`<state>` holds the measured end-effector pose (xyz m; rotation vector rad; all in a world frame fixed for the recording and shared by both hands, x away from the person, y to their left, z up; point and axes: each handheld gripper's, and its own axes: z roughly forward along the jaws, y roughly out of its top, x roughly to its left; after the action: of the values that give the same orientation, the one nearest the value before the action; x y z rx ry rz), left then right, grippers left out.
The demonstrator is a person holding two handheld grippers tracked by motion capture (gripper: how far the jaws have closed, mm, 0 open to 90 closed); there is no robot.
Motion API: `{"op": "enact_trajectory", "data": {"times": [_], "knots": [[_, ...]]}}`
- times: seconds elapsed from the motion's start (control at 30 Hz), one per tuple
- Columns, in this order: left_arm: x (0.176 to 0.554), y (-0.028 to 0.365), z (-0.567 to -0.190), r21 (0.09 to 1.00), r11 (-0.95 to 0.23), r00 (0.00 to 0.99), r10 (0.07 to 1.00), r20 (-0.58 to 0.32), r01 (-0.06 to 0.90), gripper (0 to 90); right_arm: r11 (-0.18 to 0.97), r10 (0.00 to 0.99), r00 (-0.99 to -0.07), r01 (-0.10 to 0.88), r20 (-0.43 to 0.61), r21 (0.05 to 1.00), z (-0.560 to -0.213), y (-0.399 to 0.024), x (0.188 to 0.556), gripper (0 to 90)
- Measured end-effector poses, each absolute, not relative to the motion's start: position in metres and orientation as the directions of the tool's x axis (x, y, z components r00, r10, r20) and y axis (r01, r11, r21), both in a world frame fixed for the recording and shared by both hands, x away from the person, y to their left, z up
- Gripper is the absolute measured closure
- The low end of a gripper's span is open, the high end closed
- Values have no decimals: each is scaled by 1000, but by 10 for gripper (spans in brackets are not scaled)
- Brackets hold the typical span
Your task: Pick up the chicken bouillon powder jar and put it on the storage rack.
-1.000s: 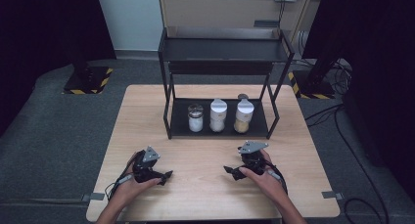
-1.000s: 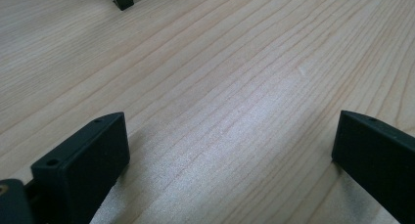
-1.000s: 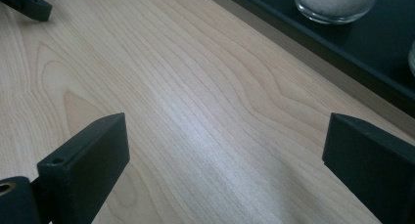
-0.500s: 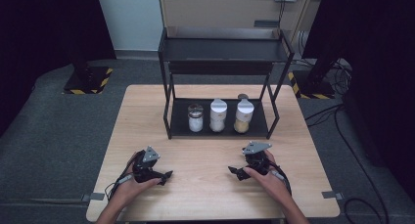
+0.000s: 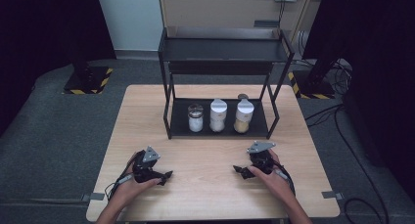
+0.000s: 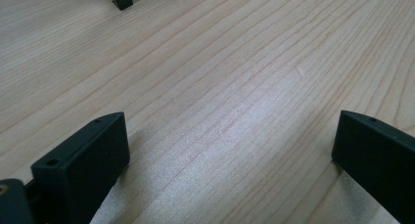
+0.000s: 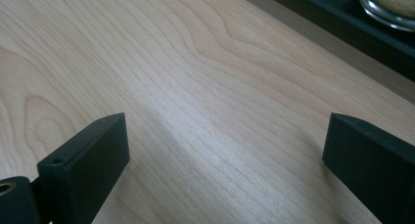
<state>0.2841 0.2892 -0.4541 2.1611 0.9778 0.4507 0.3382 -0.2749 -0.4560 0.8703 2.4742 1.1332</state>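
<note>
While both grippers are resting spread and empty on table [image 5: 205, 185], three jars [image 5: 217, 115] are standing on rack's [image 5: 220, 131] lower shelf; right gripper [image 5: 241, 170] is lying nearer, so reach level, jaws straddling jar body.

Left hand-held gripper [image 5: 166, 175] and right hand-held gripper [image 5: 238, 169] gape wide
</note>
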Motion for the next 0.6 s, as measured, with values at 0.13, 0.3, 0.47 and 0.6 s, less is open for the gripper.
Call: {"op": "enact_trajectory", "data": {"times": [0.13,0.3,0.47,0.6], "knots": [[284,289,-454,727,-461,653,757,23,509,0,512,635,-773,418,-3,750,-455,-275,340,40],[284,289,-454,727,-461,653,757,23,509,0,537,630,-776,417,-20,734,-454,-270,341,16],[284,289,-454,727,-461,653,757,23,509,0,537,631,-776,418,-19,733,-454,-269,341,10],[284,289,-454,727,-461,653,757,23,509,0,537,631,-775,418,-20,733,-454,-269,341,10]]}}
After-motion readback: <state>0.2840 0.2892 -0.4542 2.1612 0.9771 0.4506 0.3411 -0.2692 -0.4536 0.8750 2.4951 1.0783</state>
